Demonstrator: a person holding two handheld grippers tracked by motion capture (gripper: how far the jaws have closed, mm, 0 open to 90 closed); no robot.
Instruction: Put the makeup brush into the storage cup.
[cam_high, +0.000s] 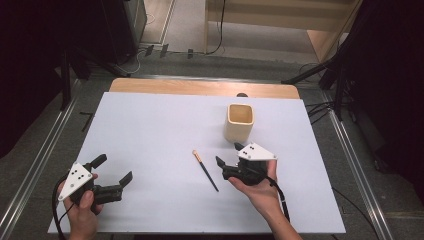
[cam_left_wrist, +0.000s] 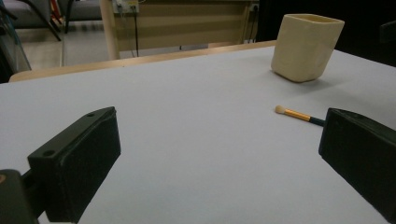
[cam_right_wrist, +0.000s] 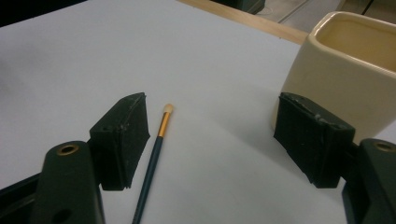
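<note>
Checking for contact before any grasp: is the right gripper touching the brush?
Apart. In the high view, bare table separates the right gripper from the brush, and its jaws stand open. The right gripper view agrees: the brush lies beside one jaw.

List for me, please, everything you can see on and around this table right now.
brush: one, dark handle with gold band and pale tip, lying on the sheet right of centre
cup: one, cream, square, upright beyond the brush
sheet: one, white, covering the table
table: one, wood, edge showing at the far side
left gripper: one, black with grey plate, open, held near the front left
right gripper: one, black with grey plate, open, beside the brush
hands: two, one holding each gripper
</note>
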